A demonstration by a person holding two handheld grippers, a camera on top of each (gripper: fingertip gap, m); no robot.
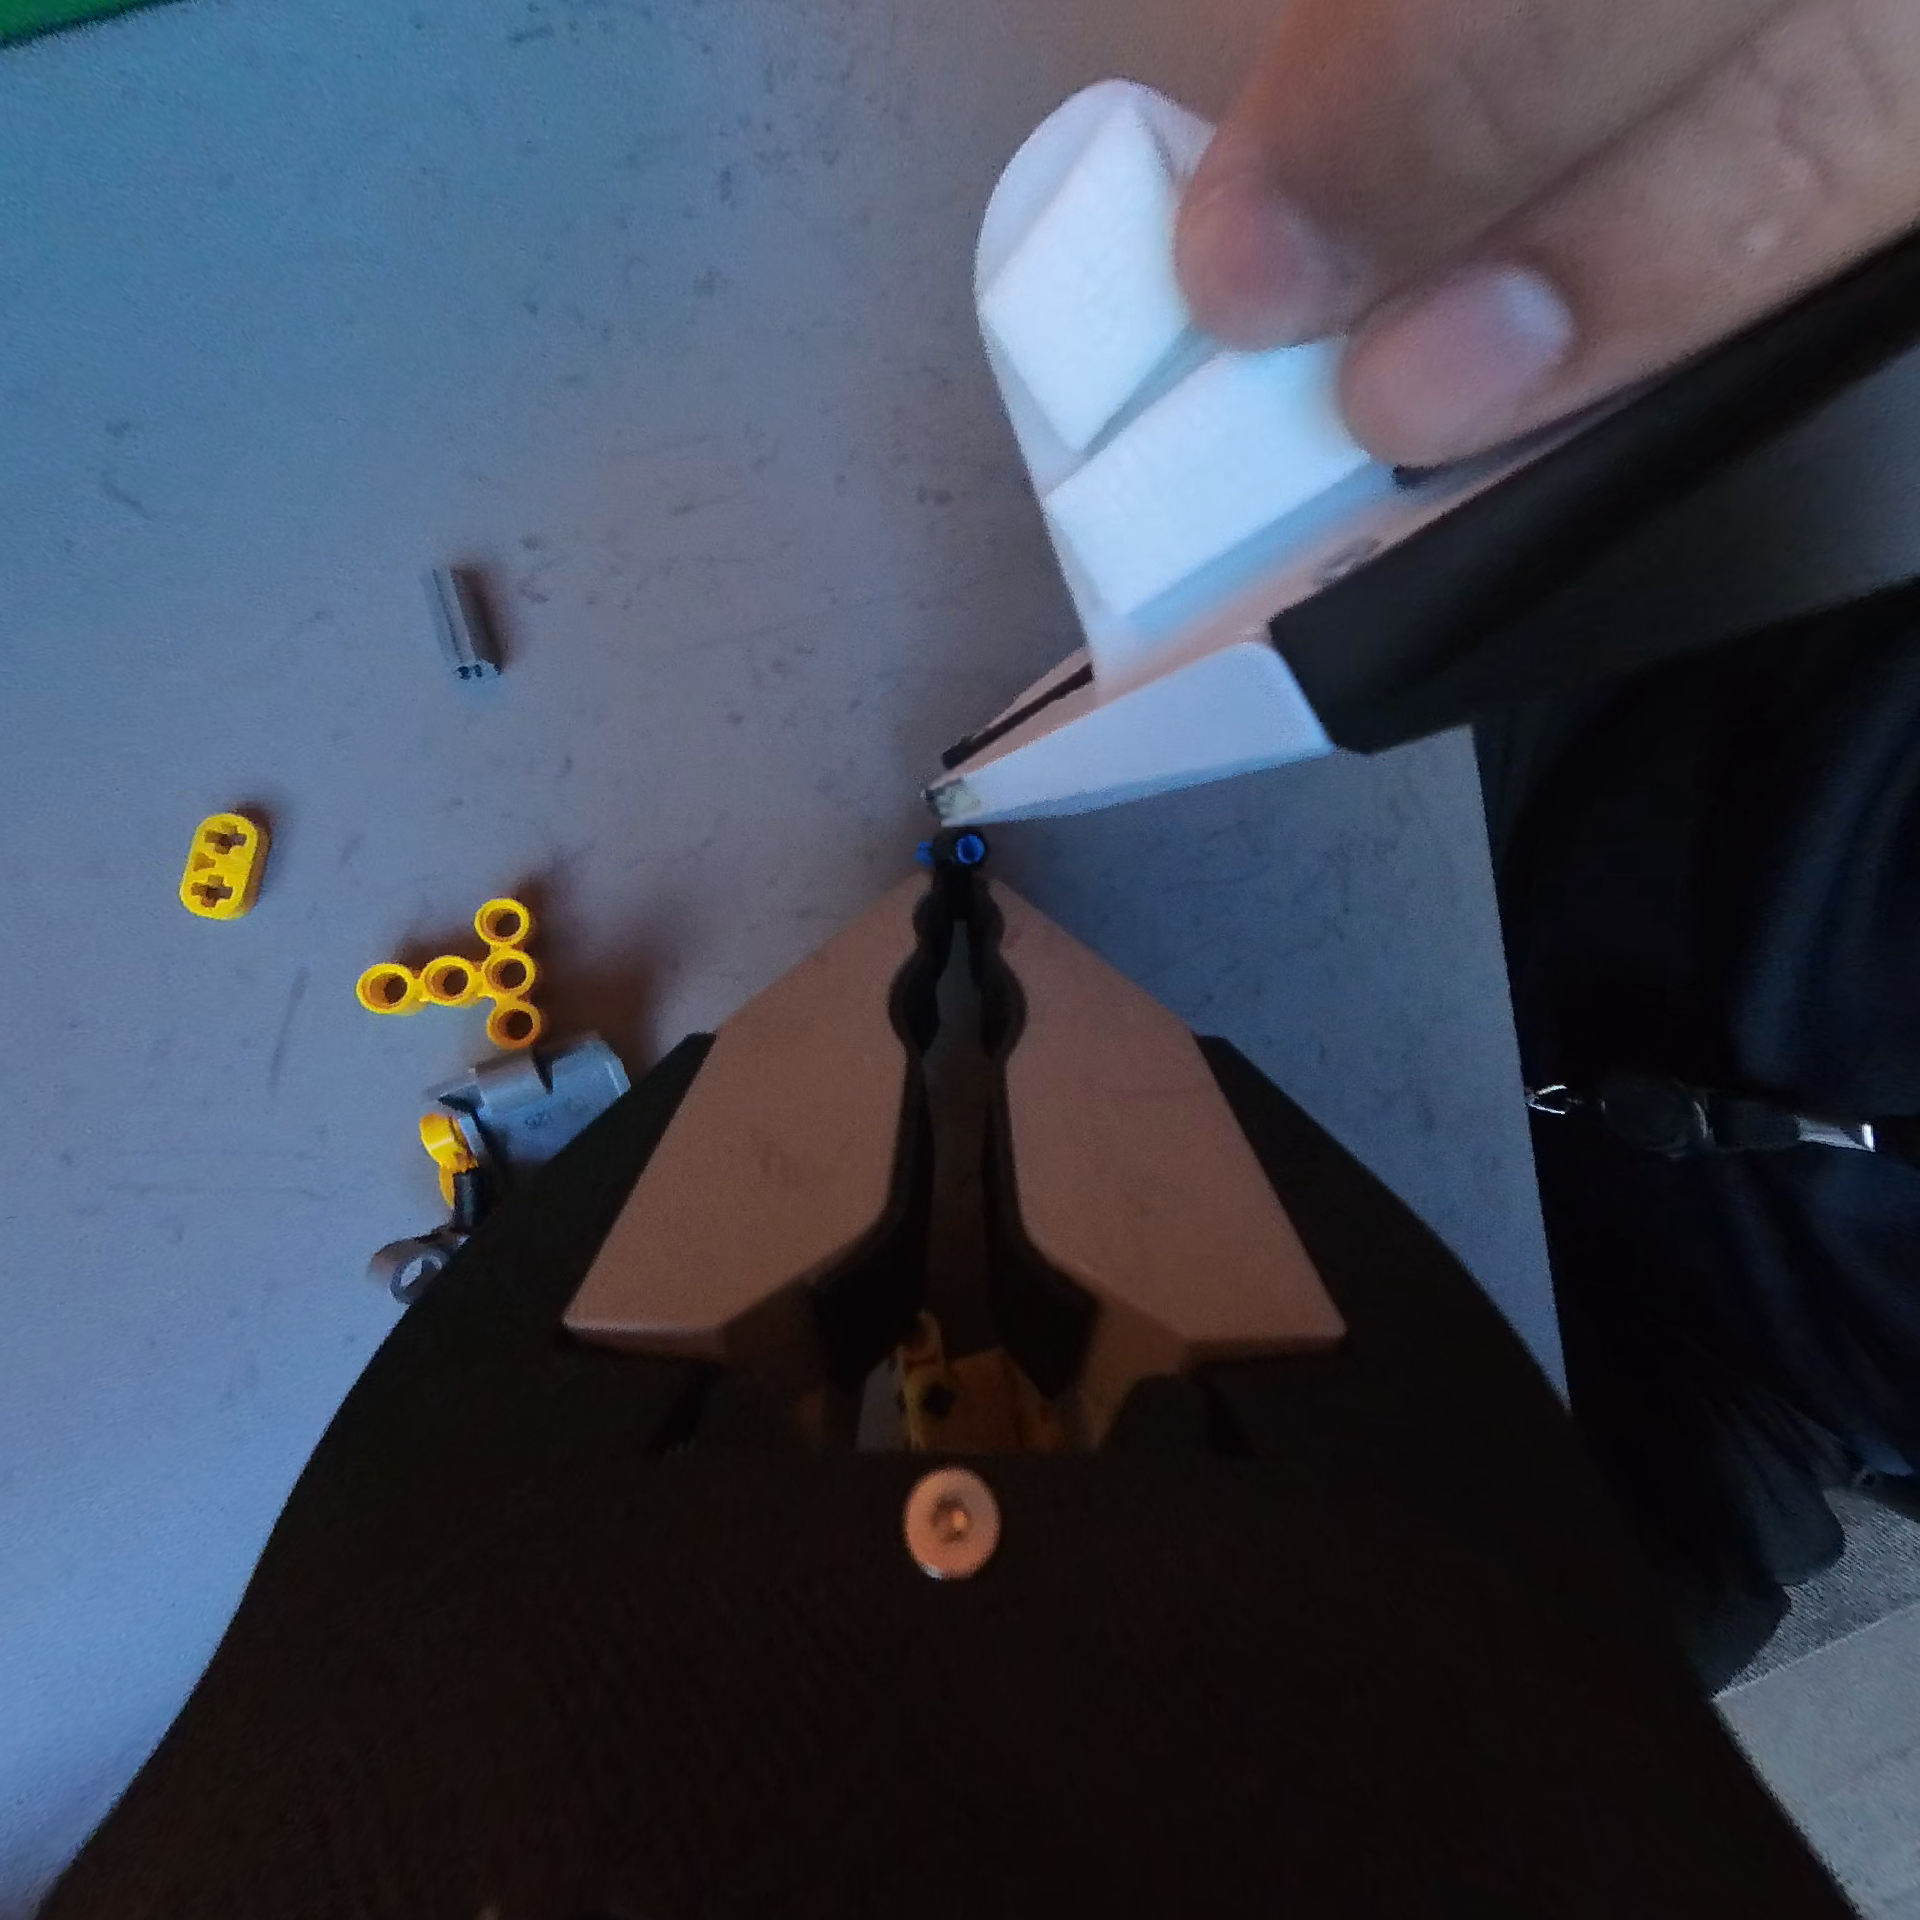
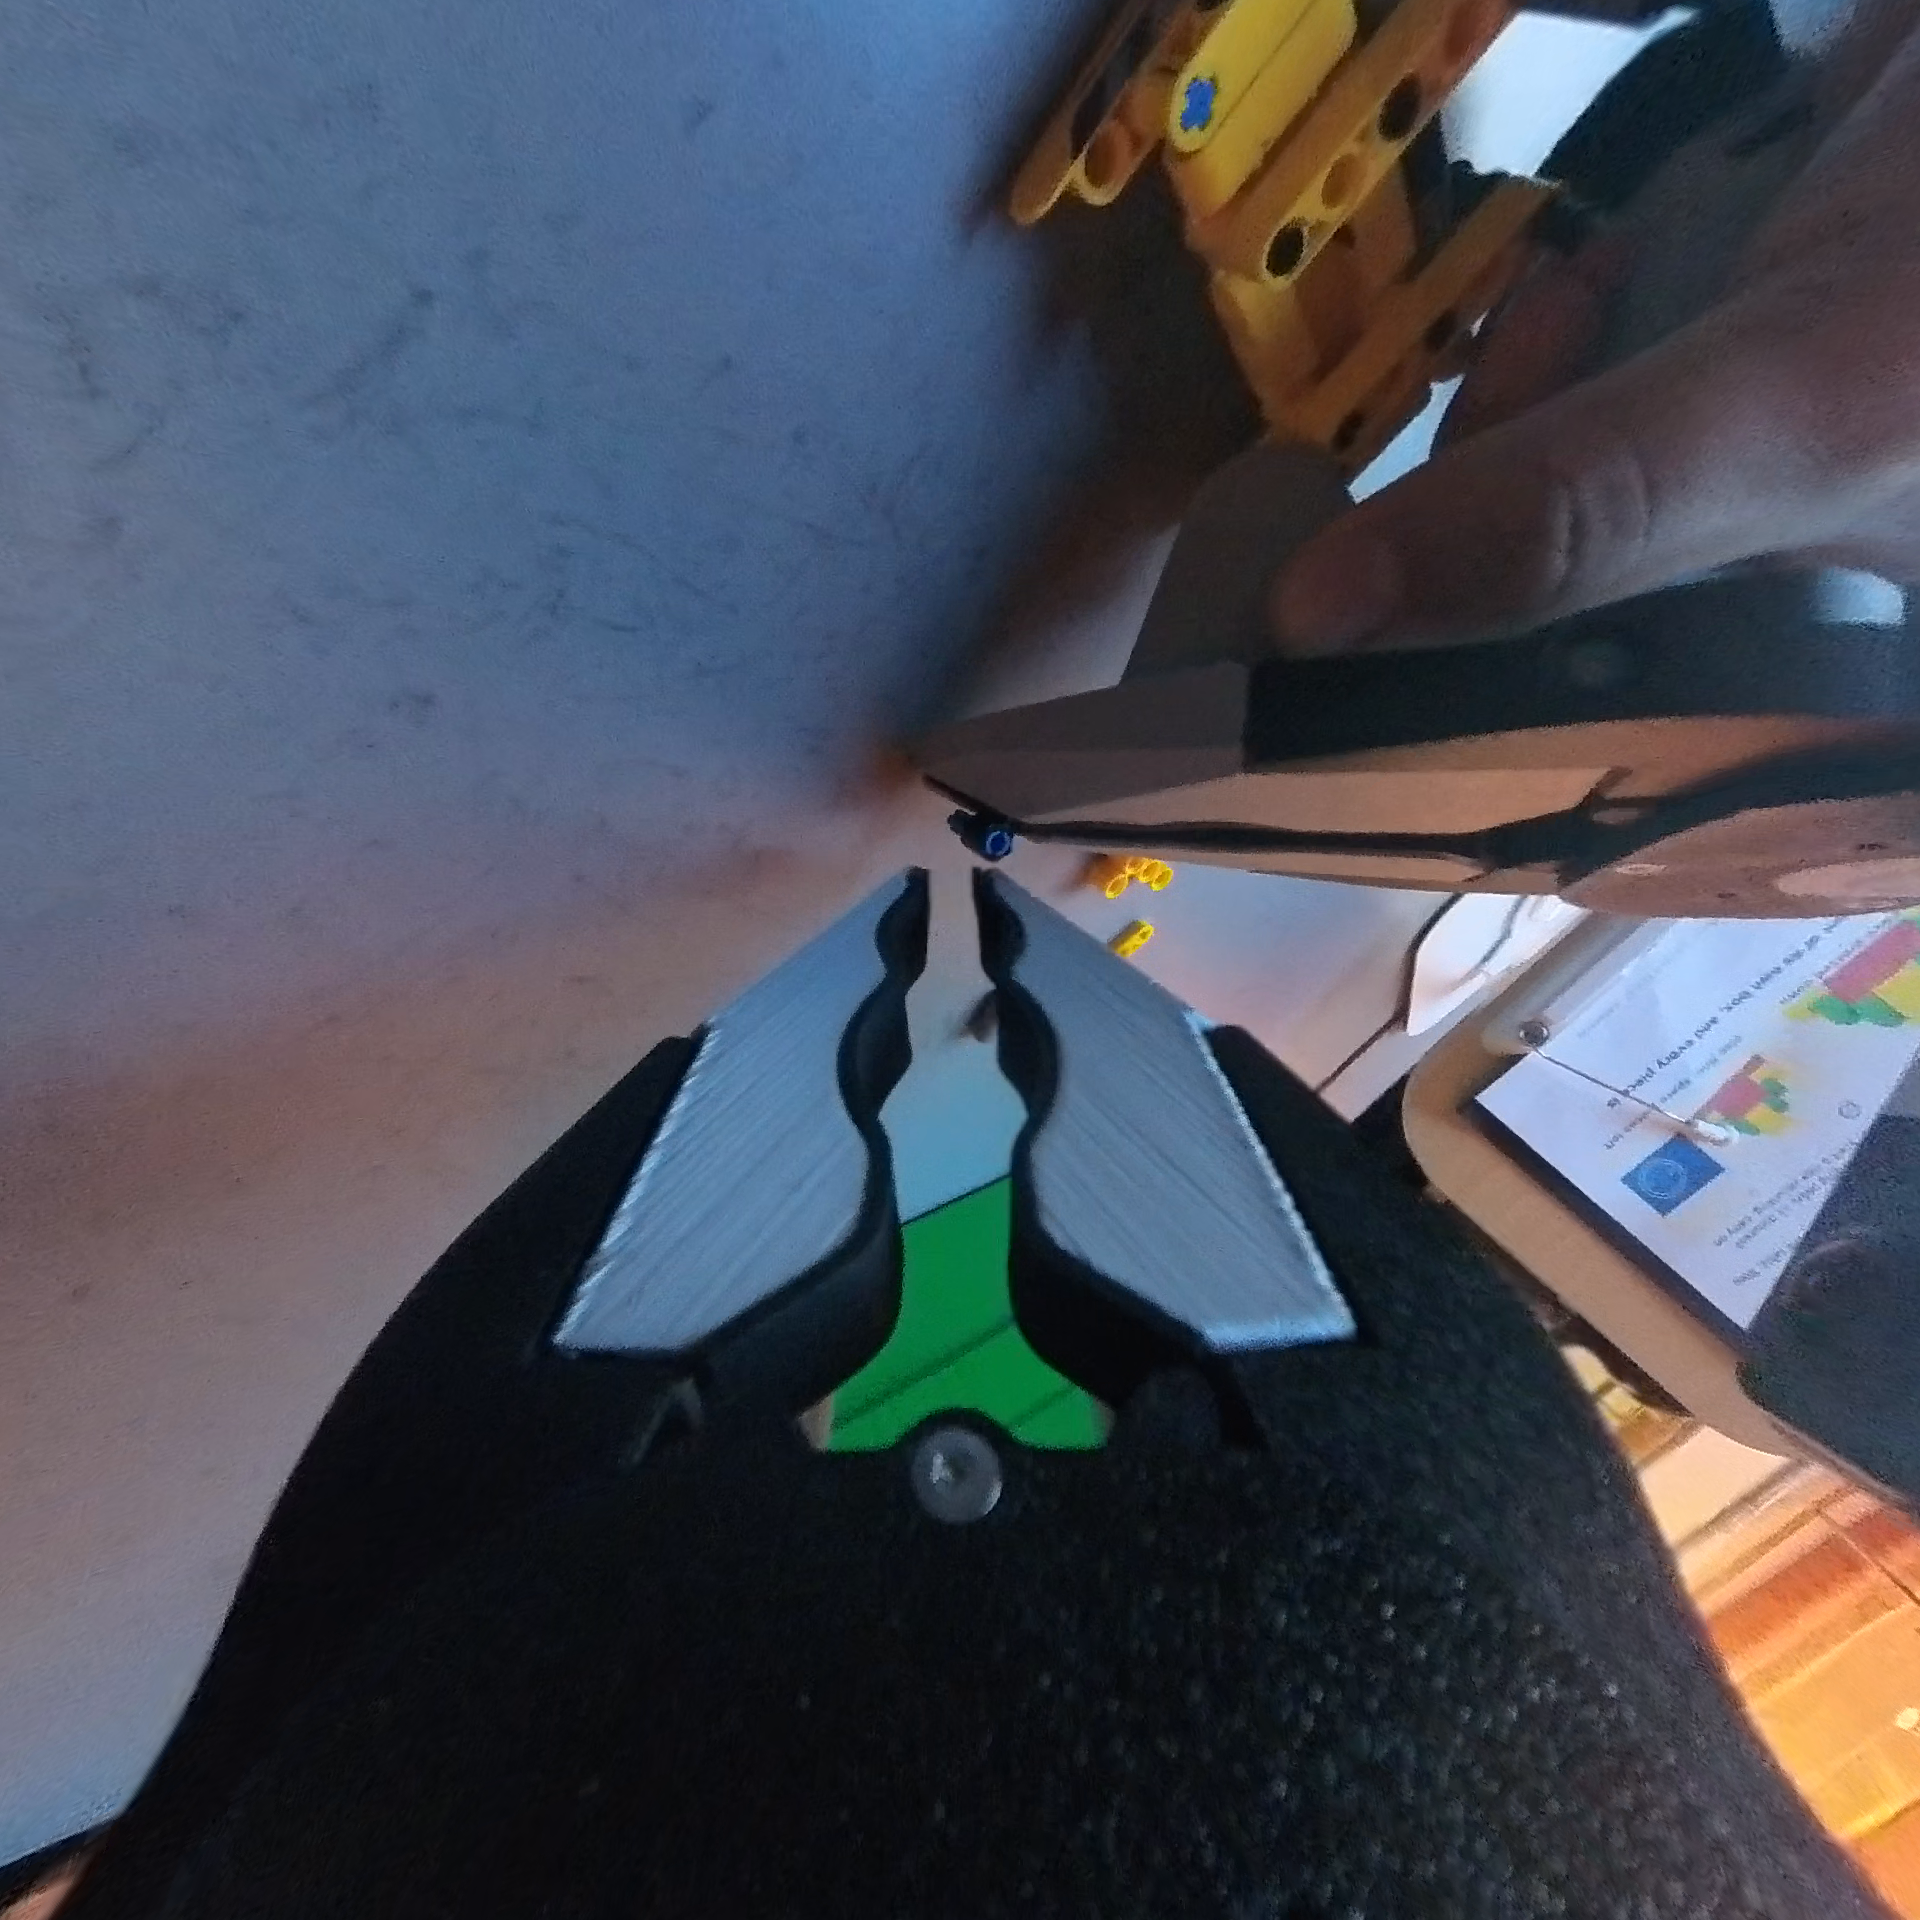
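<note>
My left gripper [image 1: 951, 883] is shut on a small blue pin [image 1: 954, 852], which sticks out crosswise at its very tips above the grey table [image 1: 520, 312]. My right gripper [image 1: 951, 795], with white fingers and a hand on it, comes in from the upper right; its tips are just above the pin. In the right wrist view the right gripper [image 2: 951, 883] stands slightly open and empty. The left gripper [image 2: 951, 800] enters from the right with the blue pin [image 2: 994, 840] just past my tips. A yellow beam assembly [image 2: 1268, 156] shows at the top beside a hand.
On the table to the left lie a yellow two-hole piece [image 1: 221, 865], a yellow T-shaped beam [image 1: 468, 977], a grey connector [image 1: 464, 629] and a grey block [image 1: 540, 1107]. Dark fabric [image 1: 1714, 1039] hangs past the table's right edge. A framed printed sheet [image 2: 1662, 1143] and a green plate [image 2: 956, 1340] lie below. My left and right fingertips are right by each other. The grey connector [image 1: 464, 629] sits 8 centimetres or so from the ends of my right fingers.
</note>
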